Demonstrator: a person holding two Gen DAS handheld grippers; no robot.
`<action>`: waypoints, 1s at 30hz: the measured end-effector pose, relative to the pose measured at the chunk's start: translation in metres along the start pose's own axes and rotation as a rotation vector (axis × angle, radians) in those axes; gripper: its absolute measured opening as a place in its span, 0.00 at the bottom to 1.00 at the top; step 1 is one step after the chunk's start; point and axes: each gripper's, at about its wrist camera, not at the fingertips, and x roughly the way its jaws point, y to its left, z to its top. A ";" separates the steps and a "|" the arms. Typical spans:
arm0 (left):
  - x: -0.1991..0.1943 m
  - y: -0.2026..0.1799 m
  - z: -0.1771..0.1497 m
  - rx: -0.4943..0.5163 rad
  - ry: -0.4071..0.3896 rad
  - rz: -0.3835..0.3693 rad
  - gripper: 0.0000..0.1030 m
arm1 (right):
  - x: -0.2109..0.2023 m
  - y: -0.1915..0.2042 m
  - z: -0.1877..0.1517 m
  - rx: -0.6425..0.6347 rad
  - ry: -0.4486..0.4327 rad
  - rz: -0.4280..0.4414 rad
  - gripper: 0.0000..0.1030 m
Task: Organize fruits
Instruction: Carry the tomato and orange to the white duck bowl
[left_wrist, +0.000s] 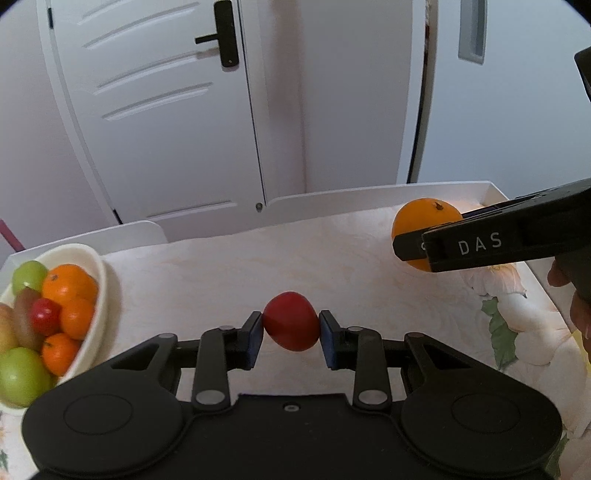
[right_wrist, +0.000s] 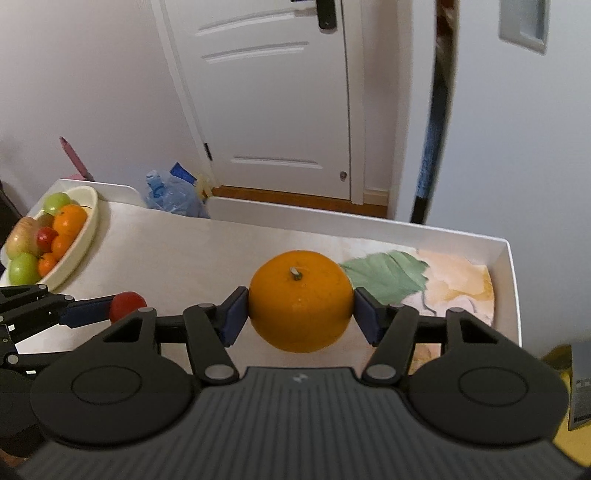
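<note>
My left gripper (left_wrist: 291, 332) is shut on a red fruit (left_wrist: 291, 320) and holds it above the middle of the table. My right gripper (right_wrist: 300, 309) is shut on a large orange (right_wrist: 300, 300); it shows in the left wrist view (left_wrist: 424, 221) at the far right. A cream oval bowl (left_wrist: 107, 291) at the left holds several fruits: oranges, green apples, a small red one and brownish ones. The bowl also shows at the left in the right wrist view (right_wrist: 83, 236). The red fruit (right_wrist: 127, 304) and the left gripper's fingers (right_wrist: 86, 310) show at the left there.
The table (left_wrist: 240, 266) has a floral cloth and a raised white rim (right_wrist: 511, 280). A blue plastic bag (right_wrist: 173, 195) lies behind the far edge. A white door (left_wrist: 155, 110) and walls stand beyond. A pink object (right_wrist: 75, 158) leans at the far left.
</note>
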 end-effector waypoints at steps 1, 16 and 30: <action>-0.004 0.003 0.000 -0.004 -0.005 0.003 0.35 | -0.003 0.004 0.002 -0.004 -0.004 0.005 0.74; -0.075 0.083 0.008 -0.073 -0.081 0.094 0.35 | -0.041 0.091 0.040 -0.045 -0.047 0.089 0.74; -0.098 0.177 0.014 -0.097 -0.096 0.120 0.35 | -0.032 0.189 0.079 -0.075 -0.087 0.128 0.74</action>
